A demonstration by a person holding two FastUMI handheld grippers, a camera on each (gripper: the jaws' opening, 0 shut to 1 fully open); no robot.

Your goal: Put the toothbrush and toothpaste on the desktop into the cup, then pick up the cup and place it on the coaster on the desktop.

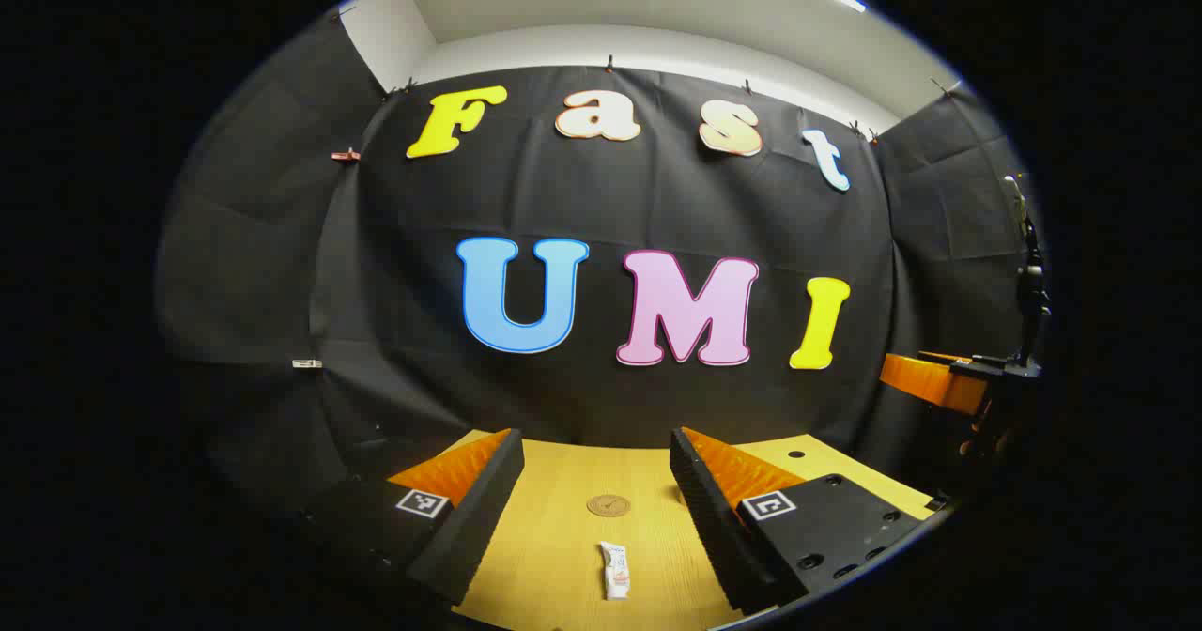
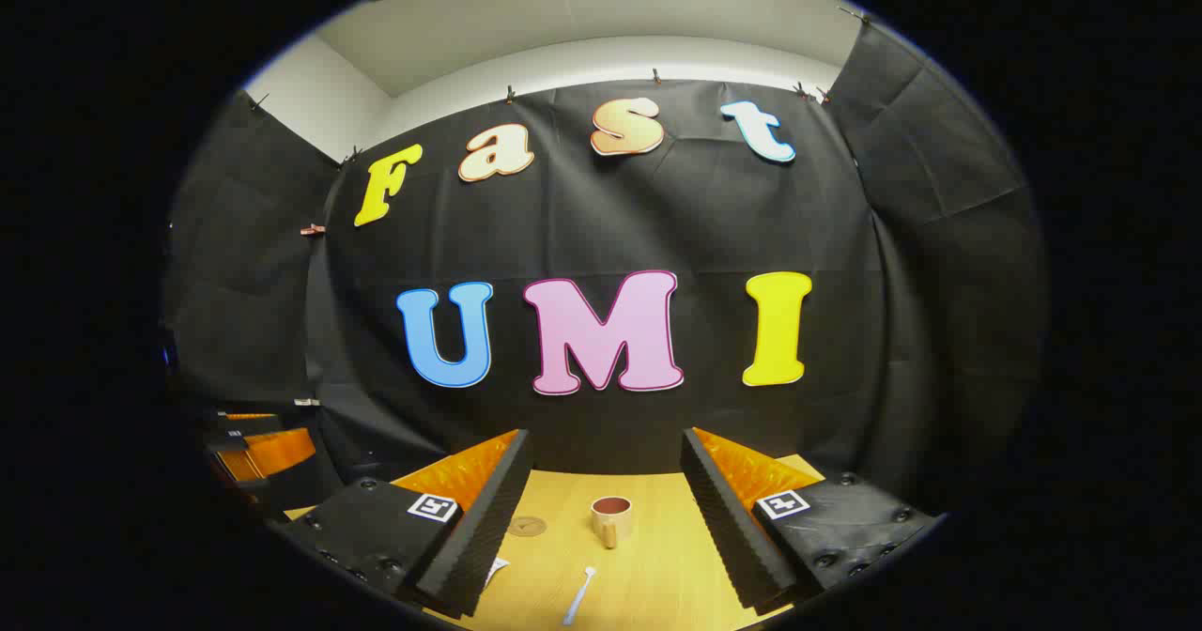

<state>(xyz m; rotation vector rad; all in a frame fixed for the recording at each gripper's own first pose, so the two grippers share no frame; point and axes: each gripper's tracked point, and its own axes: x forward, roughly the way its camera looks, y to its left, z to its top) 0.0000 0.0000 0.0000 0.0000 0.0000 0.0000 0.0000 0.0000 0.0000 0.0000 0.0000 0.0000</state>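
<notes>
In the left gripper view, the left tool (image 1: 596, 509) is spread wide and holds nothing. The toothpaste (image 1: 615, 570) lies on the bench (image 1: 554, 556) at lower centre, with the coaster (image 1: 608, 505) just beyond it.

In the right gripper view, the right tool (image 2: 606, 523) is also wide and empty. The cup (image 2: 610, 518) stands upright at lower centre, the toothbrush (image 2: 579, 595) lies nearer the bottom edge, and the coaster (image 2: 527, 525) sits left of the cup.
</notes>
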